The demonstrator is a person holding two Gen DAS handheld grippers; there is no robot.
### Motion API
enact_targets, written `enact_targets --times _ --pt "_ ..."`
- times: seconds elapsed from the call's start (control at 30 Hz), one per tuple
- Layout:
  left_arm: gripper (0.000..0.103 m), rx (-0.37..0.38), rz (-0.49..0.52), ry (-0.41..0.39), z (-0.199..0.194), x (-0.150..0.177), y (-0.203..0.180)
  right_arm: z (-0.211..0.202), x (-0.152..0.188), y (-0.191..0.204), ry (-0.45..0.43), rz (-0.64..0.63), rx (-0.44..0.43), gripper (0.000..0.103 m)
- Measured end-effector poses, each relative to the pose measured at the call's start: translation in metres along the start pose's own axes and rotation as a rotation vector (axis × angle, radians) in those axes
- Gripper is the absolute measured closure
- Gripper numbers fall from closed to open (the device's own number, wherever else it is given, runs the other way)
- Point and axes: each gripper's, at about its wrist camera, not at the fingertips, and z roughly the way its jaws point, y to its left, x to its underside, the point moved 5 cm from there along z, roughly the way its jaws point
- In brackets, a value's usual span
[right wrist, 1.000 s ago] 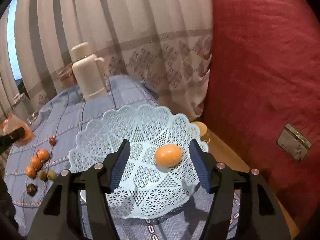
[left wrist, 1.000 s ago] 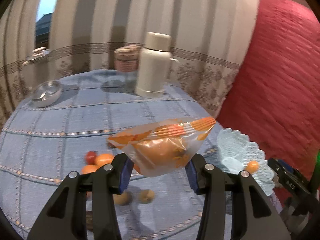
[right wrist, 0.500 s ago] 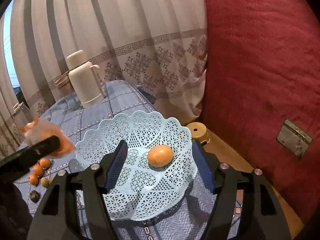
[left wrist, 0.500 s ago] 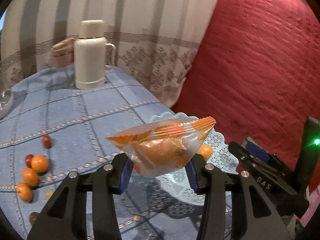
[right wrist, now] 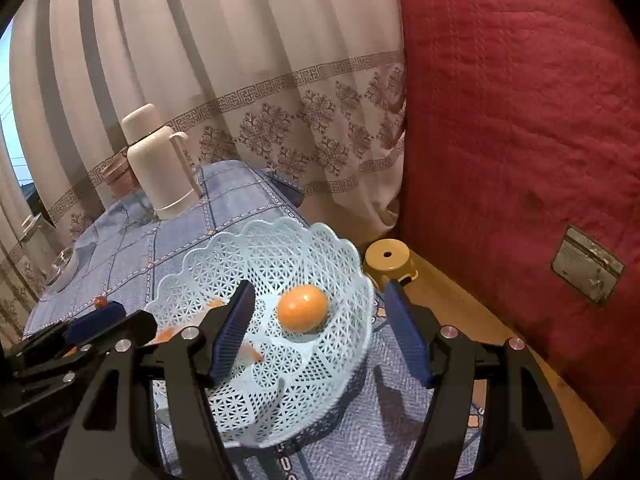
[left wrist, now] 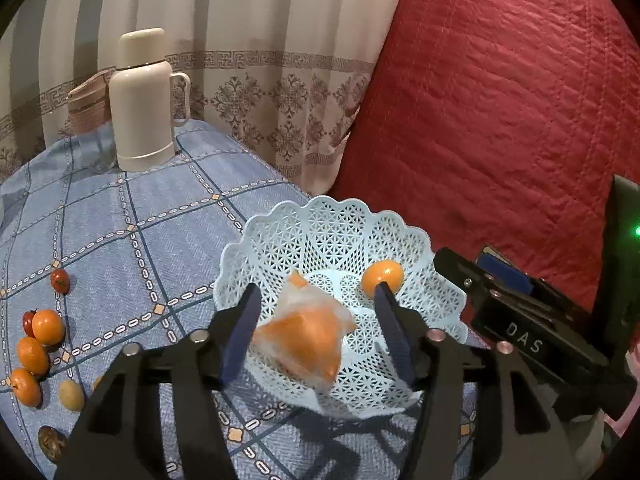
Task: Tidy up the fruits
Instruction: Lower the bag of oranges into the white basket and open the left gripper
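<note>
Now crinkly plastic bag point(left wrist: 304, 334) (translucent) fills lattice basket point(left wrist: 332, 224).

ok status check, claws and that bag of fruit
Left claw open, jaws just opened, bag of fruit loose between them, over the basket. Right claw open, empty. One orange already in basket. Nothing blocking.

bag of orange fruit point(left wrist: 304, 340) blurred, in lace basket point(left wrist: 400, 236) | orange point(left wrist: 382, 277) beside | rest on cloth point(left wrist: 38, 344)

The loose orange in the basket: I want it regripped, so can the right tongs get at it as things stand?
Probably yes. The right tongs stand open around the orange in the basket, nothing between; the bagged fruit lies off to the side.
</note>
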Motion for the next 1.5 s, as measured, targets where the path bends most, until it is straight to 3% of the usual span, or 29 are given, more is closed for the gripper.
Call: enact_targets --times 0.13,0.37,0.47,1.07,1.17,1.33,1.4,1.5 --pt "0.041 -0.008 -0.004 -0.013 -0.005 -0.001 0.004 -0.001 0.0 0.0 -0.005 0.001 0.001 0.034" --pt "0.022 -0.044 -0.007 -0.055 -0.019 -0.005 0.012 -0.003 -0.001 0.001 -0.014 0.003 -0.001 0.034" --pt "0.017 -0.066 -0.006 -0.08 -0.028 -0.007 0.016 -0.007 -0.001 0.0 -0.025 0.007 -0.005 0.026" --pt "0.011 -0.156 -0.064 -0.177 -0.066 -0.02 0.055 -0.02 -0.001 0.02 -0.056 -0.03 -0.058 0.026" --pt "0.011 -0.182 -0.084 -0.196 -0.074 -0.021 0.067 -0.028 -0.002 0.026 -0.09 -0.044 -0.065 0.015" --pt "0.011 -0.22 -0.1 -0.227 -0.087 -0.023 0.083 -0.04 -0.005 0.039 -0.143 -0.071 -0.085 0.01" --pt "0.011 -0.234 -0.11 -0.241 -0.094 -0.024 0.09 -0.046 -0.006 0.044 -0.174 -0.071 -0.118 0.003" --pt "0.011 -0.253 -0.13 -0.259 -0.104 -0.025 0.103 -0.055 -0.006 0.053 -0.222 -0.078 -0.167 0.003"
